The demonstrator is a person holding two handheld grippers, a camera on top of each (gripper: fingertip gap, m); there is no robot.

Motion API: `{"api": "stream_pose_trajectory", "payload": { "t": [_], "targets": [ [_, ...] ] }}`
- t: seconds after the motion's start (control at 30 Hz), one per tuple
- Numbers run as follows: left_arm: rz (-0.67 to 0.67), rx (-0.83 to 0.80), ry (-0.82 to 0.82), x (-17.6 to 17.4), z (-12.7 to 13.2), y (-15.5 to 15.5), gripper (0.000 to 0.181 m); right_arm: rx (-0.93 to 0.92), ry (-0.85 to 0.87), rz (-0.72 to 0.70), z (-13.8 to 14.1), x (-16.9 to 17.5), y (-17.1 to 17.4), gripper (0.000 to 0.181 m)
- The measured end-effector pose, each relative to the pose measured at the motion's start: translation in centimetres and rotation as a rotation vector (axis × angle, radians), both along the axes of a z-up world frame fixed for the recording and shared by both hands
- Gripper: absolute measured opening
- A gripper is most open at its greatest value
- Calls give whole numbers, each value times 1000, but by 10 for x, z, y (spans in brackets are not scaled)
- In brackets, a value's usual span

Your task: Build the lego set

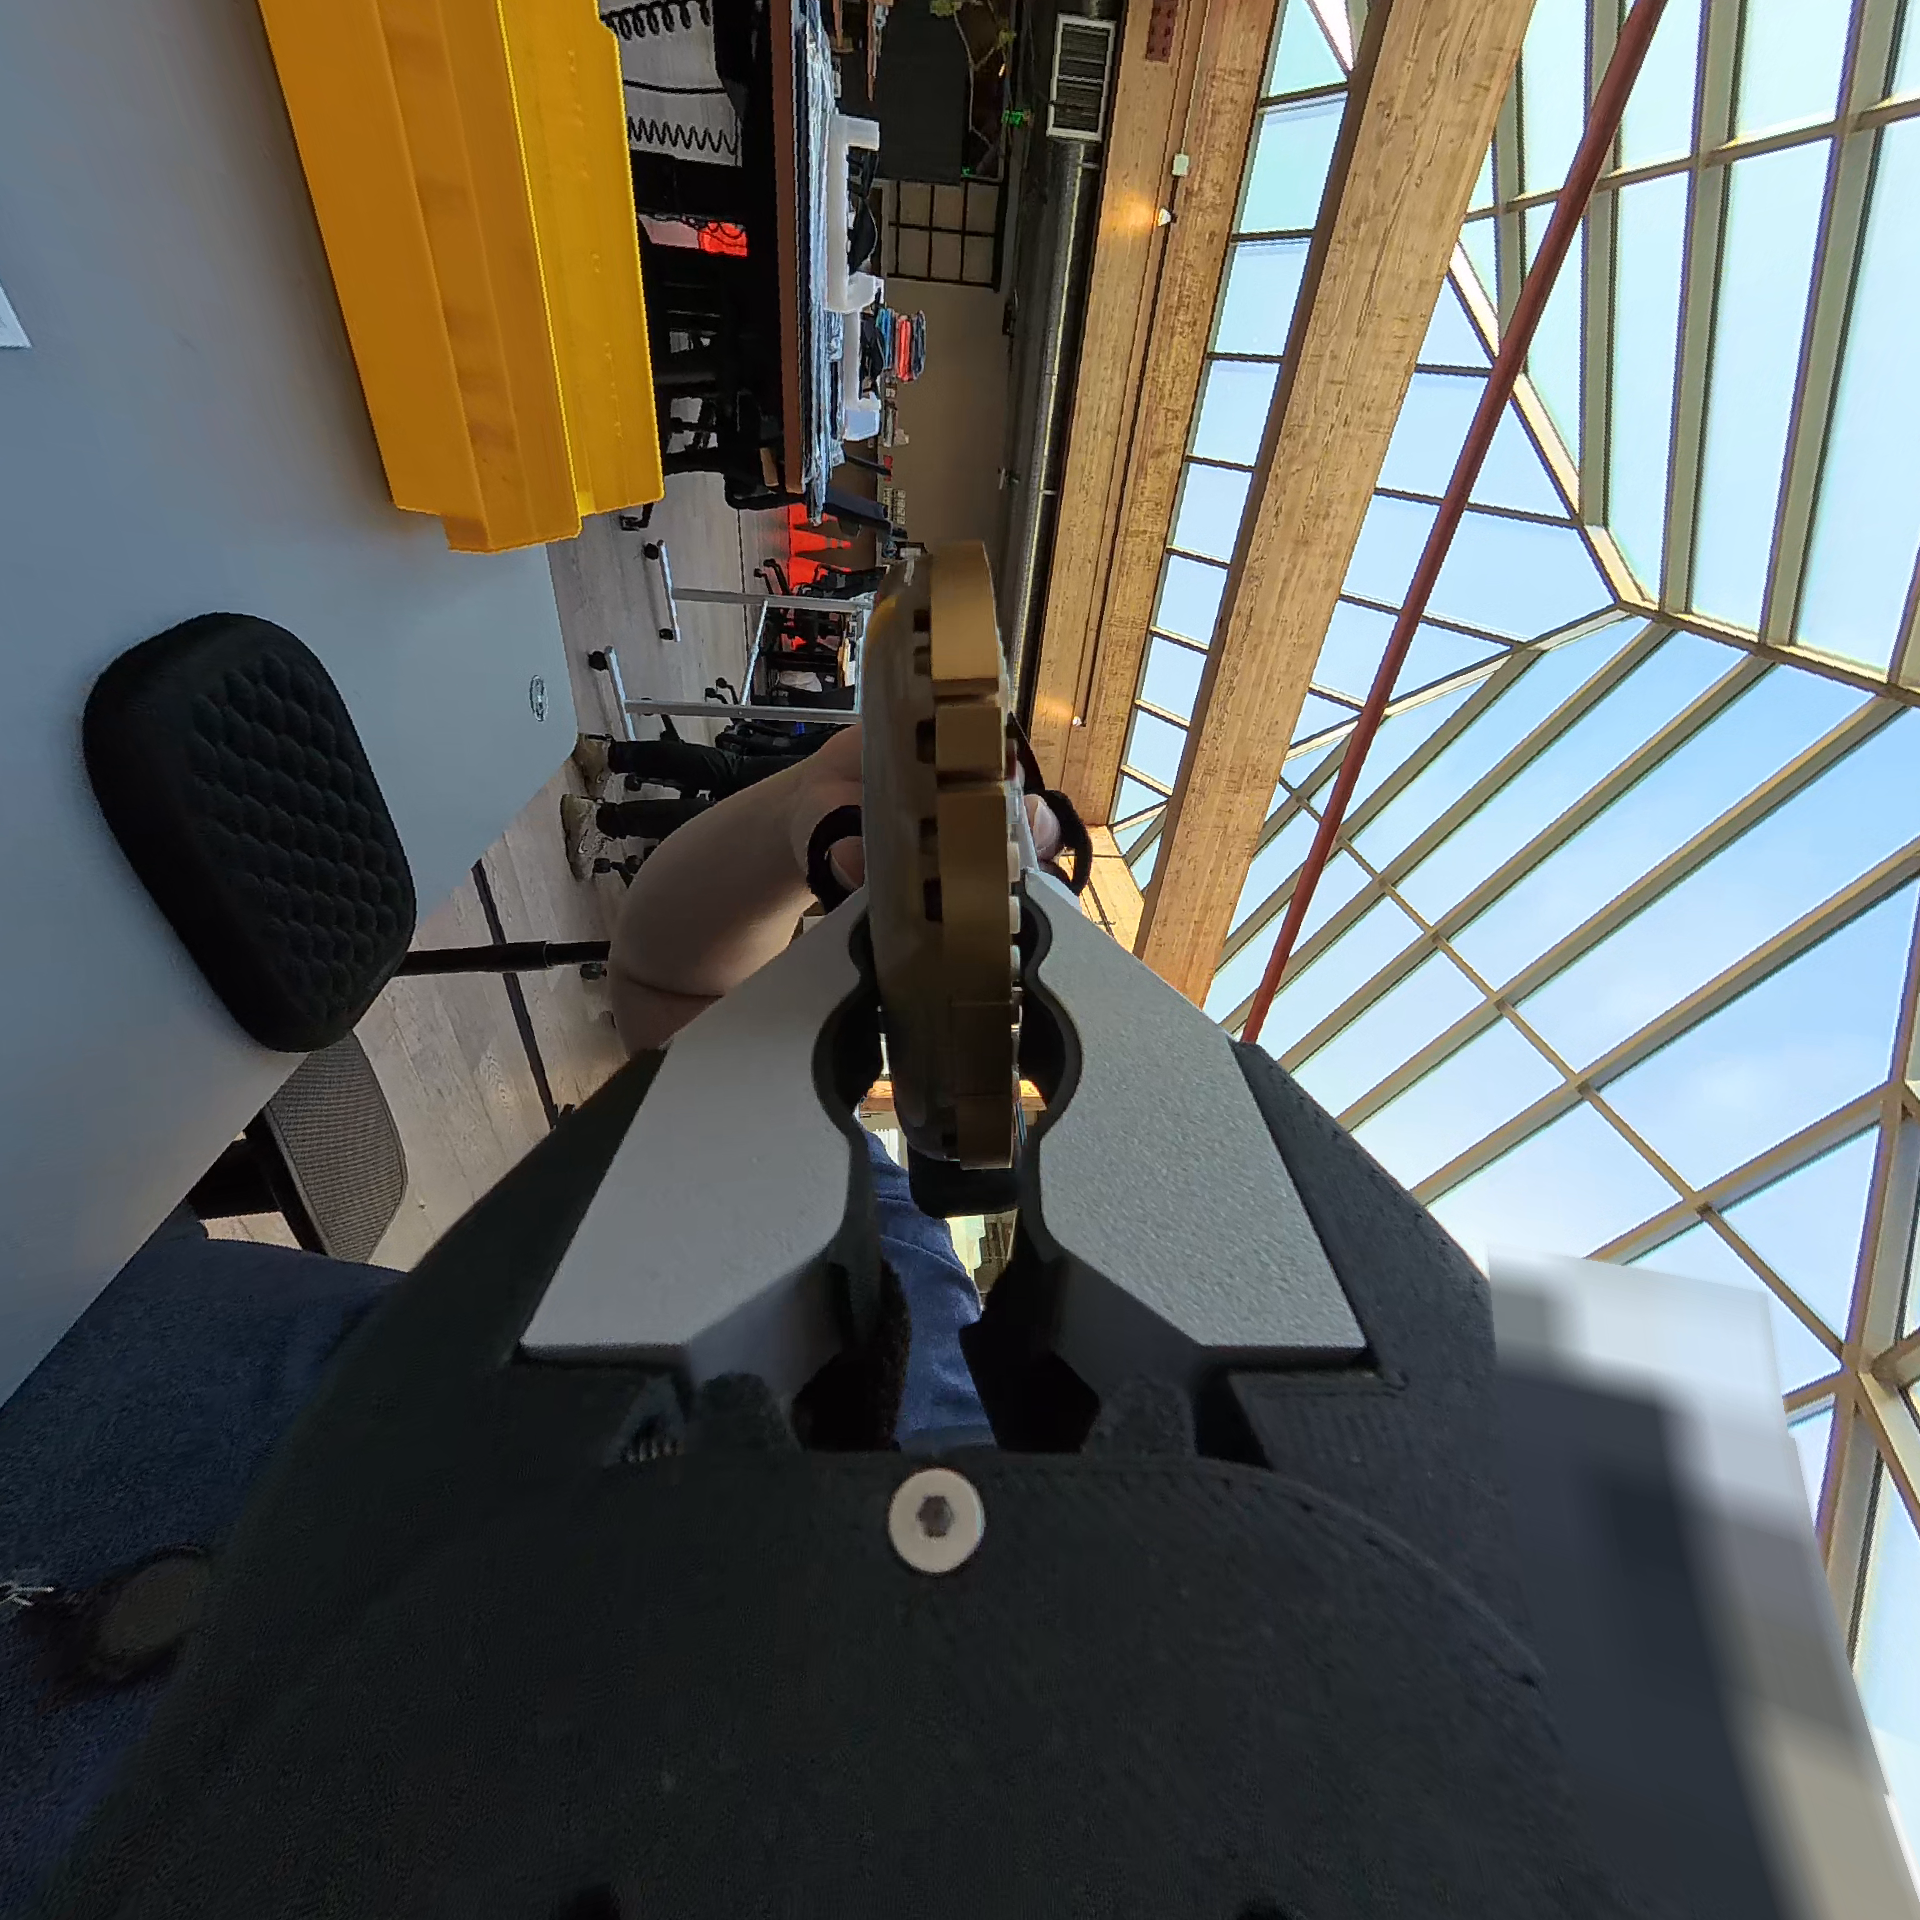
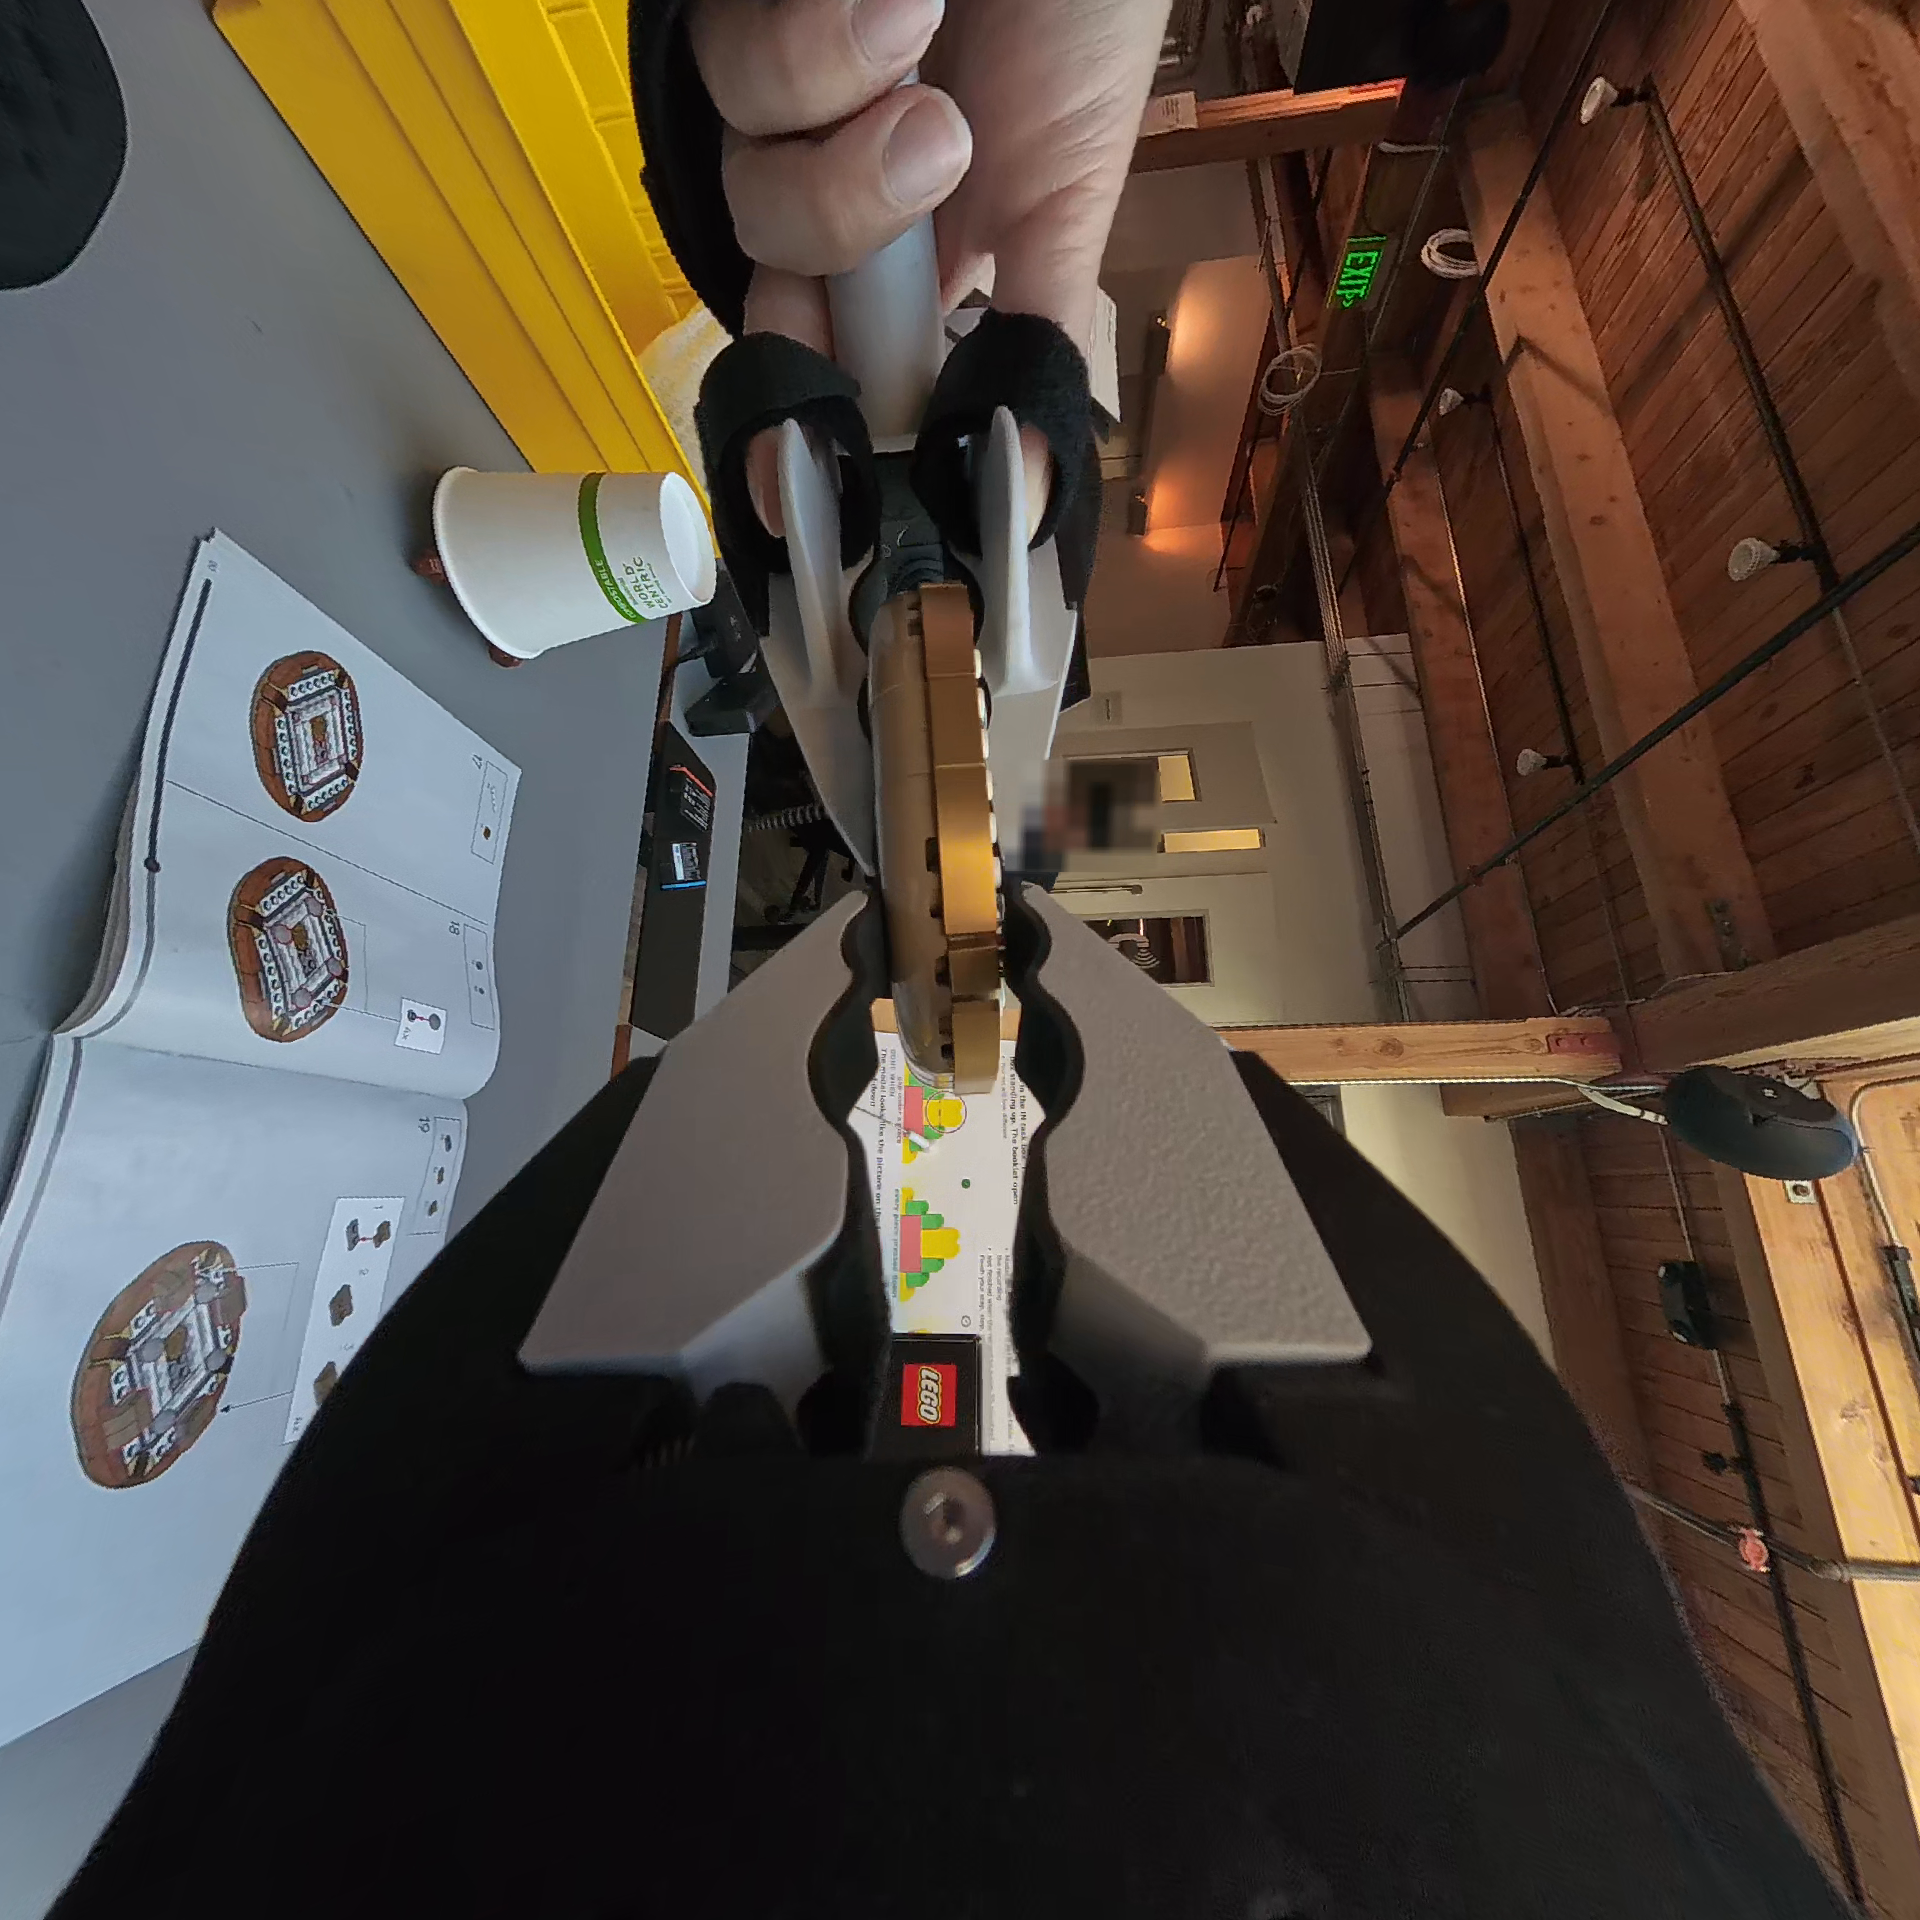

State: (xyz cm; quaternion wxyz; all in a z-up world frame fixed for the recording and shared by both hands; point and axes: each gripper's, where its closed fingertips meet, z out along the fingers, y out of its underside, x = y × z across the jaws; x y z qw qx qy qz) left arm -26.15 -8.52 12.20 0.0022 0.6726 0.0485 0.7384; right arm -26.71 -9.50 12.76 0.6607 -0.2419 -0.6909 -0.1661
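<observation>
Left gripper (image 1: 940, 914): grey fingers (image 1: 727, 1143) closed down on the brown lego plate assembly (image 1: 951, 831), pinching it edge-on from both flat sides. The plate runs deep between the fingers, back past the scalloped notches, and sticks out well beyond the tips. Camera is rolled sideways; the grey table (image 1: 156, 520) shows as a vertical surface on the left, skylight on the right.

Right gripper (image 2: 940, 925): fingers (image 2: 707, 1195) likewise pressed onto the same brown plate (image 2: 940, 831), gripping its near end. The plate's lower edge sits in the first notch behind the tips; the rest extends forward.

The two grippers face each other tip to tip with the plate bridging them, held on edge in the air off the table. In the right wrist view the left gripper (image 2: 925, 665) shows opposite, clamped on the plate's far end, with the person's hand (image 2: 894, 156) wrapped round its handle and fingertips in black straps. In the left wrist view a hand (image 1: 831, 821) shows behind the plate; the right gripper's tips are mostly hidden by it.

Plate: gold-brown stepped rim, pale studs facing right in both views.

On the table: open instruction booklet (image 2: 260, 935), white paper cup (image 2: 571, 561) lying on its side with a green band, yellow bins (image 2: 468, 208), black pad (image 1: 249, 821).
</observation>
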Motion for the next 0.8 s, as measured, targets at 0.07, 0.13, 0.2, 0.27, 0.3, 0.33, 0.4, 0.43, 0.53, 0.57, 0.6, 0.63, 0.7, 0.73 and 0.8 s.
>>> {"api": "stream_pose_trajectory", "payload": {
  "t": [0.07, 0.13, 0.2, 0.27, 0.3, 0.33, 0.4, 0.43, 0.53, 0.57, 0.6, 0.63, 0.7, 0.73, 0.8],
  "targets": [
    [-2, -10, -6, 0, 0, 0, 19, -21, -4, 2, 0, 0, -1, 20],
    [-4, -8, -4, 0, -1, 0, 19, -18, -10, -1, -1, 0, -1, 20],
    [-4, -3, -7, 0, 0, 0, 19, -10, -4, -4, 0, 0, -1, 20],
    [1, 2, -8, 0, 0, 2, 19, -19, 3, -5, 0, 0, 1, 21],
    [1, 1, -12, 0, 0, 2, 19, -14, 7, -5, 0, 0, 1, 21],
    [1, 3, -10, 1, 0, 2, 19, -7, 7, -4, 0, 0, 1, 21],
    [2, 9, 1, 1, -1, 2, 19, -1, 1, -11, -1, 0, 2, 21],
    [-2, 8, 9, 1, -2, 2, 19, -2, -4, -7, -2, 0, 1, 21],
    [-8, -2, -7, 1, -1, 1, 19, -54, 2, 4, -1, 0, -1, 21],
    [-5, 3, -15, 1, 0, 1, 19, -56, 12, 9, 0, -1, -1, 21],
    [-2, 13, -15, 0, 0, 2, 19, -64, 27, 12, 0, -1, 0, 22],
    [-1, 27, -9, 0, -1, 2, 19, -82, 45, 15, -1, -2, 1, 29],
    [6, 34, -10, -2, -3, 3, 18, -127, 92, 6, 0, -1, 5, 58],
    [12, 32, -21, -4, -4, 4, 18, -168, 116, 18, 0, 0, 5, 59],
    [14, 74, -18, -7, -7, 4, 19, -322, 208, 89, 6, 4, -2, 52]
  ]
}}
